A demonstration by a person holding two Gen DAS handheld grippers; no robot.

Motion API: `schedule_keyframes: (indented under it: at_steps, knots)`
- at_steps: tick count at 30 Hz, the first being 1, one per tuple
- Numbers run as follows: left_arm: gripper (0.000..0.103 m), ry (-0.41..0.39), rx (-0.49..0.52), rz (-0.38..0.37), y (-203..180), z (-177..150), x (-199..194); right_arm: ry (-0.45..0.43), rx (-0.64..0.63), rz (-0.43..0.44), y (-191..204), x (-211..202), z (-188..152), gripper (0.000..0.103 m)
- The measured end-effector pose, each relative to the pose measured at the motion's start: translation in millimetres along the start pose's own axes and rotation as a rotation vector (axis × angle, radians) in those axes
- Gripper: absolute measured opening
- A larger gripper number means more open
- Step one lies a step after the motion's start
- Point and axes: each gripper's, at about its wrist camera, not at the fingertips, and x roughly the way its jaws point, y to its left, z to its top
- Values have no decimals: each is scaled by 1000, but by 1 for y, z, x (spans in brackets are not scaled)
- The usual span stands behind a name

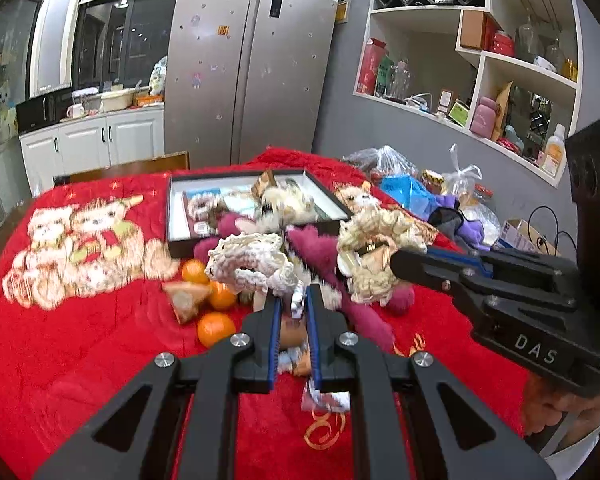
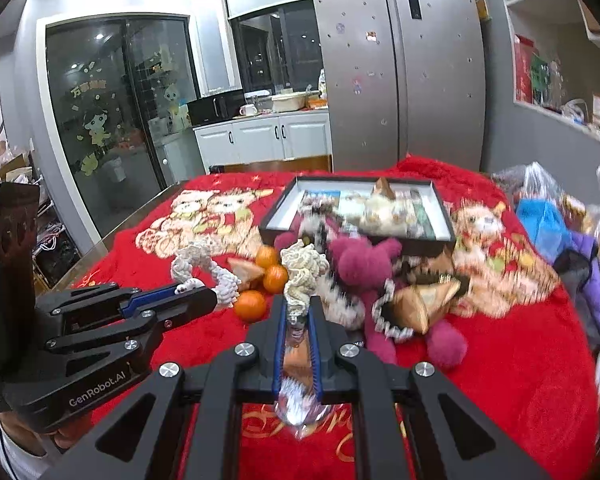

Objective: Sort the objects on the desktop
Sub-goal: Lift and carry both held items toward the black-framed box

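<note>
My left gripper [image 1: 294,296] is shut on a strand of a white braided rope toy [image 1: 252,262], which hangs lifted above the red blanket [image 1: 80,340]. In the right wrist view the same gripper [image 2: 212,298] comes in from the left with the white rope toy [image 2: 204,268] at its tip. My right gripper [image 2: 298,304] is shut on a cream braided rope toy [image 2: 304,266], also held up off the blanket. From the left wrist view it [image 1: 394,264] reaches in from the right, with the cream toy [image 1: 376,236] bunched at its tip.
A black shallow box [image 1: 188,246] with several small items sits behind. A pink plush toy [image 2: 360,264], three oranges [image 1: 216,328] and brown triangular pouches [image 2: 424,300] lie on the blanket. Plastic bags [image 1: 460,184] crowd the right edge. A crinkly wrapper [image 2: 296,404] lies below my right gripper.
</note>
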Motion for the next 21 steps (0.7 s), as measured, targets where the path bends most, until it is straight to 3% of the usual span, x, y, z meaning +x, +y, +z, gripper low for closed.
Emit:
schedule_keyframes:
  at_steps: [9, 12, 21]
  knots:
    - [13, 1, 31, 34, 18, 51, 29, -59, -23, -43, -18, 11, 56, 11]
    - [13, 17, 7, 19, 31, 70, 44, -56, -16, -54, -28, 21, 71, 11]
    - [13, 34, 11, 69, 53, 125, 112, -27, -72, -67, -44, 62, 114, 11]
